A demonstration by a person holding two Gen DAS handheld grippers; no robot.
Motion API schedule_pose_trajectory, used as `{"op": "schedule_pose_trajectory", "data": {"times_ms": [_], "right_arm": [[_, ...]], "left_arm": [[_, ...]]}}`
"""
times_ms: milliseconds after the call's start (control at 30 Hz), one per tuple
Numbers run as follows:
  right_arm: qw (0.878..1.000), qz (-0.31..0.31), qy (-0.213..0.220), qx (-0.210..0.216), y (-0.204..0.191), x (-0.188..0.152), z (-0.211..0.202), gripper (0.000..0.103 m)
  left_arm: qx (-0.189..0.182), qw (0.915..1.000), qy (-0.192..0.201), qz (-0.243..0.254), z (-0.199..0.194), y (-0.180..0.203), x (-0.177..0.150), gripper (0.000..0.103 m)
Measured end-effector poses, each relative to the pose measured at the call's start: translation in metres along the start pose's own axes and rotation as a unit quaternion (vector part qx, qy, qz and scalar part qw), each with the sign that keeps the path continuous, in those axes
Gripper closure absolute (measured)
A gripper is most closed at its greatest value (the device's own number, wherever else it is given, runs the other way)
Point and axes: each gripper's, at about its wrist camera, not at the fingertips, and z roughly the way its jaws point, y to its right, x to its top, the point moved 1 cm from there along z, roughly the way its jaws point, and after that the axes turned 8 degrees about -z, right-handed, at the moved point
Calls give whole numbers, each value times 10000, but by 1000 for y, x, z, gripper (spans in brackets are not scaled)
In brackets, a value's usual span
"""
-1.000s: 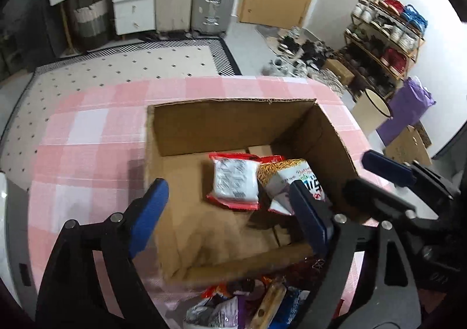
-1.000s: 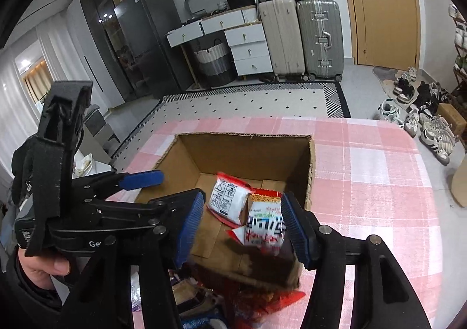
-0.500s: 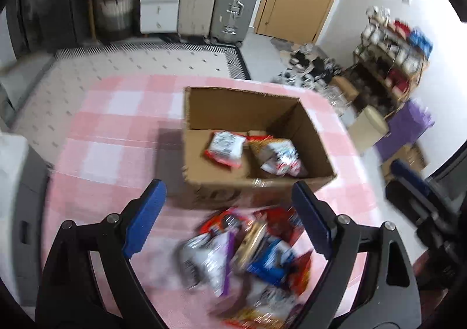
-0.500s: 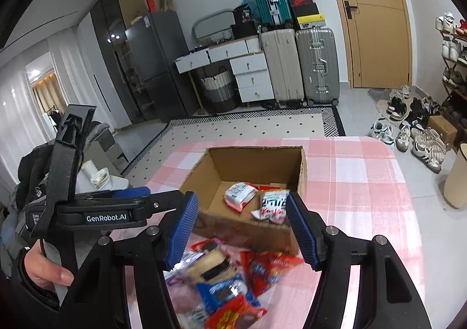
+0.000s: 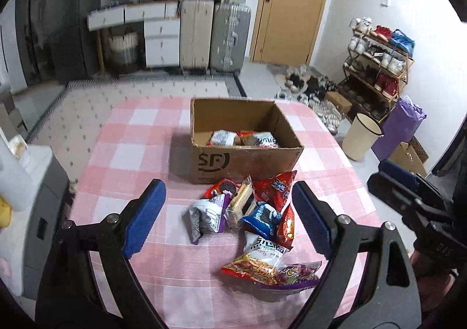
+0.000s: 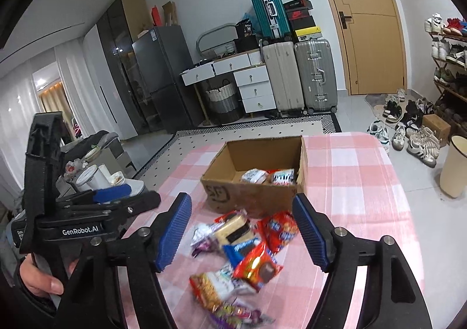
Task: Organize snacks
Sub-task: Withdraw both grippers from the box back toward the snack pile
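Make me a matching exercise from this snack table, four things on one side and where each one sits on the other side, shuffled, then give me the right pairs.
Things:
1. cardboard box
2. blue snack packet
3. cream bin
4. white packet

Places:
A. on the floor beside the table
B. inside the box
C. in the loose pile on the tablecloth
D. on the table, behind the pile

Pairs: 1-D, 2-C, 3-A, 4-B
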Motion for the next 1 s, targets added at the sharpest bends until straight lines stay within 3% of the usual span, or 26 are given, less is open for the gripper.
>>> {"op": "schedule_pose_trajectory", "data": {"times_ms": [100, 167, 233, 333, 567, 867, 1000], "right_arm": [[10000, -24, -31, 69, -15, -16, -17, 29], [9999, -50, 11, 144, -26, -26, -26, 29], [9998, -127, 64, 168, -36, -34, -36, 29], [9994, -202, 215, 181, -50, -46, -54, 19], [9984, -384, 404, 51, -62, -70, -83, 5], [9995, -165, -219, 174, -40, -108, -50, 4], [9983, -176, -471, 283, -40, -127, -28, 4]], "left_arm": [[53, 9977, 636, 219, -33, 6, -16, 13], [125, 9951, 849, 489, -48, 15, -26, 0], [196, 9923, 1045, 640, -65, 22, -36, 0], [140, 9904, 1202, 662, -86, 25, -49, 0], [97, 9934, 1041, 465, -90, 18, -72, 0], [-185, 9980, 466, 380, -37, 5, -94, 0], [-87, 9990, 319, 292, -15, -5, -105, 0]]}}
